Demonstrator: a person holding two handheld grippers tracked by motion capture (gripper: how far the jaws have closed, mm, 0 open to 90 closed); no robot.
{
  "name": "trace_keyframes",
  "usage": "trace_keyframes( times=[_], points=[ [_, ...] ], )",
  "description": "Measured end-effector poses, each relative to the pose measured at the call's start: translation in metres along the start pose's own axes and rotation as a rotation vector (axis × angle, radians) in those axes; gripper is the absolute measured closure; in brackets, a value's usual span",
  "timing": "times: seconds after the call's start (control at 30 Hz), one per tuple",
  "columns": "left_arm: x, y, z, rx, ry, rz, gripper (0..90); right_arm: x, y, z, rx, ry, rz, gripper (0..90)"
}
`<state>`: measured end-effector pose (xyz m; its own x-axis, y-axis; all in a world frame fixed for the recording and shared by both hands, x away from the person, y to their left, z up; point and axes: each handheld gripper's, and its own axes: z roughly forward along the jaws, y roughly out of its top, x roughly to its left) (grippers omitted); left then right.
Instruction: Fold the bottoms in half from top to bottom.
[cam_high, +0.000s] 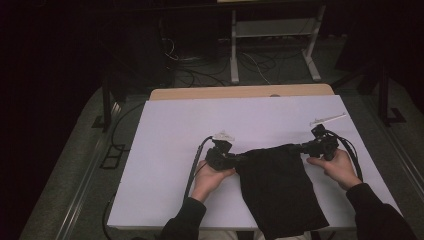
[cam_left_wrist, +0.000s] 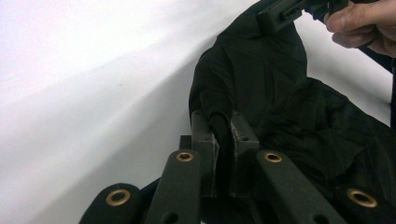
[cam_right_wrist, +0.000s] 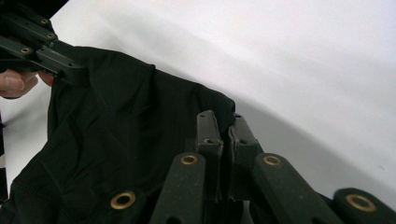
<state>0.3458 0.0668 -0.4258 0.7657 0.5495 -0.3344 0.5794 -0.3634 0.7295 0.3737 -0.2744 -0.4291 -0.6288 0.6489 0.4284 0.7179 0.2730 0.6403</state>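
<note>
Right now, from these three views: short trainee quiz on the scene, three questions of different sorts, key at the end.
1. True or false: the left tongs are shut on an edge of the black cloth.
2. Multiple choice: the small white item on the white table lies nearest to A) the left tongs, B) the right tongs, C) the table's near edge.
3. Fill in: the cloth's lower end hangs over the table's ____ edge.

Key: 1 true. 2 B. 3 near (the person's side).
</note>
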Motion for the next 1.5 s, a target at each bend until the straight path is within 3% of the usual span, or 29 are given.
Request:
trace_keyframes(
  times=[0.83,1.23,1.5],
  points=[
    [0.036,0.010,-0.041,0.013,0.080,-0.008,83.1,0.027,0.035,0.033,-0.034,0.019,-0.011,84.3],
    [0.056,0.024,-0.051,0.000,0.113,-0.011,83.0,0.030,0.055,0.041,-0.056,0.005,0.000,84.3],
    [0.069,0.042,-0.051,0.016,0.148,0.020,83.0,0.027,0.073,0.047,-0.054,-0.034,-0.007,84.3]
  ],
)
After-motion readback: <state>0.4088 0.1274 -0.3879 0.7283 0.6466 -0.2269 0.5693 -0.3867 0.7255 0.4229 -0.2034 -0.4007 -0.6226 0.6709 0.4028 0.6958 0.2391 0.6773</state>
